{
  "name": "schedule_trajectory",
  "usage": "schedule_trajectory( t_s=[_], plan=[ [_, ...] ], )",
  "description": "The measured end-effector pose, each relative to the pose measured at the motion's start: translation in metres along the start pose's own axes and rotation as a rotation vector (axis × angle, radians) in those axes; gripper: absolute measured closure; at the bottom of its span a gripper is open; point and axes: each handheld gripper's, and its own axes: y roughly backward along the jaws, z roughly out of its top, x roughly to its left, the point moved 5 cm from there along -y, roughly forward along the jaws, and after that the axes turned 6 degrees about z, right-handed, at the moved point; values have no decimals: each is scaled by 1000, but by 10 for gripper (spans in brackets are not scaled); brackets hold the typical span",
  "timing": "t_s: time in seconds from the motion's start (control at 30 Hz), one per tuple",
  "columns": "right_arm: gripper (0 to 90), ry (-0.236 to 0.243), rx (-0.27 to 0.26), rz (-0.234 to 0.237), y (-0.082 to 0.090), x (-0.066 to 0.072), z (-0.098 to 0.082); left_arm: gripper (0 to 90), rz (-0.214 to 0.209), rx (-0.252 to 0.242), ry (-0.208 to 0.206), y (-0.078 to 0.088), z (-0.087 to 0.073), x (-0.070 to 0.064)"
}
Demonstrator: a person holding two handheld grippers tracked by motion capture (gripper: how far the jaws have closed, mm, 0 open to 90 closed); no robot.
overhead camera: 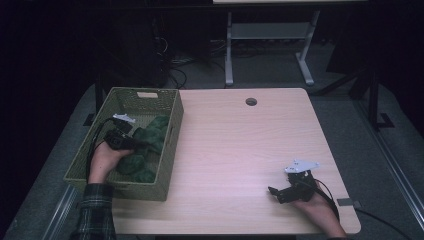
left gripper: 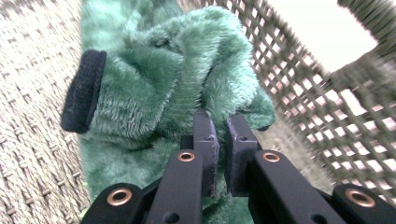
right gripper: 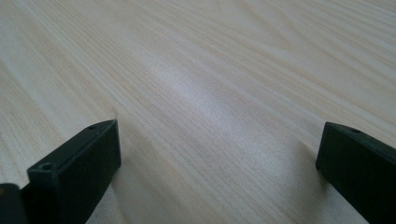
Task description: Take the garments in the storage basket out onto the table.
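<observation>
1. Where the pale wooden desk [overhead camera: 235, 150] fills the middle of the high view, a round hole [overhead camera: 251, 101] sits near its far edge.
2. A green woven basket [overhead camera: 170, 150] stands at the desk's left edge, hanging partly over it.
3. Inside the basket lies a green plush fabric [left gripper: 154, 93], bunched along its right wall; a black cuff-like edge [left gripper: 84, 91] shows on its left in the left gripper view.
4. The left hand-held gripper [left gripper: 223, 128] reaches into the basket from the near left, its jaws pressed close together and pinching a fold of the plush fabric.
5. The right hand-held gripper [overhead camera: 276, 192] rests low over the near right of the desk, well apart from the basket, pointing left; its jaws stand spread wide with nothing but bare wood between them.
</observation>
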Motion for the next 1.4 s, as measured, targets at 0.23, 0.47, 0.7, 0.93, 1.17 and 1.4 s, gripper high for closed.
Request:
schedule_trajectory(
  t_s=[0.23,0.47,0.7,0.93,1.17,1.4],
  plan=[
    [0,2,0,0,0,0,0,850,-28,-98,48,21,5,2],
    [0,2,0,0,0,0,0,853,-52,-184,85,41,11,-1],
    [0,1,0,0,0,0,0,861,-42,-255,99,60,18,-5],
    [0,2,-1,0,0,0,0,864,-40,-320,111,84,27,-9],
    [0,1,0,0,0,0,0,865,-38,-359,101,106,40,-11],
    [0,0,-1,0,0,0,0,868,-47,-414,90,132,57,-17]
  ],
)
